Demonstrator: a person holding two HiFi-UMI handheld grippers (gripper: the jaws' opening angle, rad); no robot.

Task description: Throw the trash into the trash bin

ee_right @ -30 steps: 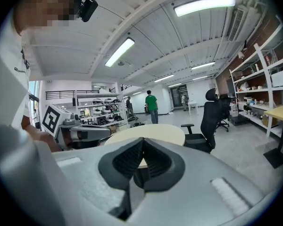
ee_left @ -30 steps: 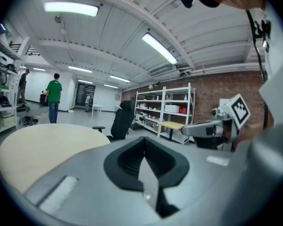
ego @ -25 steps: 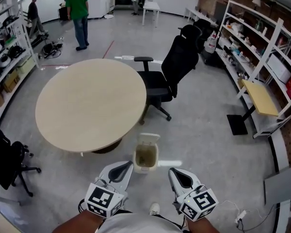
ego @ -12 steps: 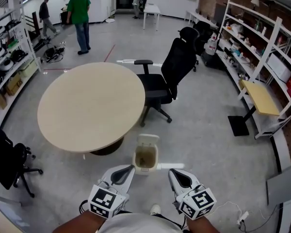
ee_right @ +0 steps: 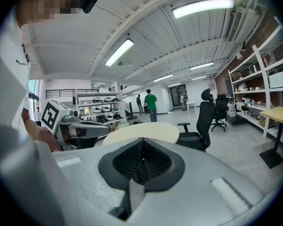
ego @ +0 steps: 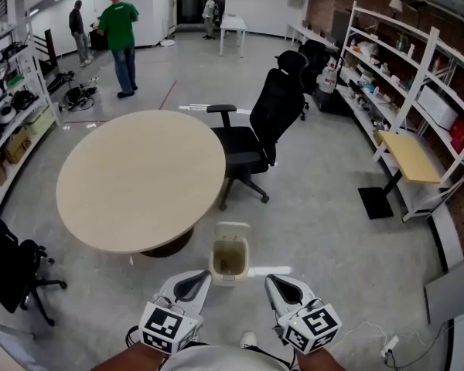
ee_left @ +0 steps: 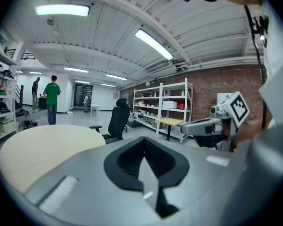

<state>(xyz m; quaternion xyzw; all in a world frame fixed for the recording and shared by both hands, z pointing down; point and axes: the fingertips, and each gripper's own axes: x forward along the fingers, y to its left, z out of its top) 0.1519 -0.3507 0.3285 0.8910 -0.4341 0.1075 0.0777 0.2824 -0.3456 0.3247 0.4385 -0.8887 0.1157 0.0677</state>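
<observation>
A small white trash bin stands on the floor with its lid tipped open, just in front of the round table. Its inside looks brownish; what lies in it I cannot make out. My left gripper hangs a little short of the bin, to its left. Its jaws are pressed together with nothing between them. My right gripper is level with it on the bin's right, also shut and empty. No loose trash shows on the table or the floor nearby.
A black office chair stands right of the table, another at the left edge. Metal shelves line the right wall, with a small yellow desk. A person in green stands far back left.
Both grippers stay shut and nearly in place. The head view has lifted slightly, so the bin sits a bit lower in frame. The person in green has shifted at the back.
</observation>
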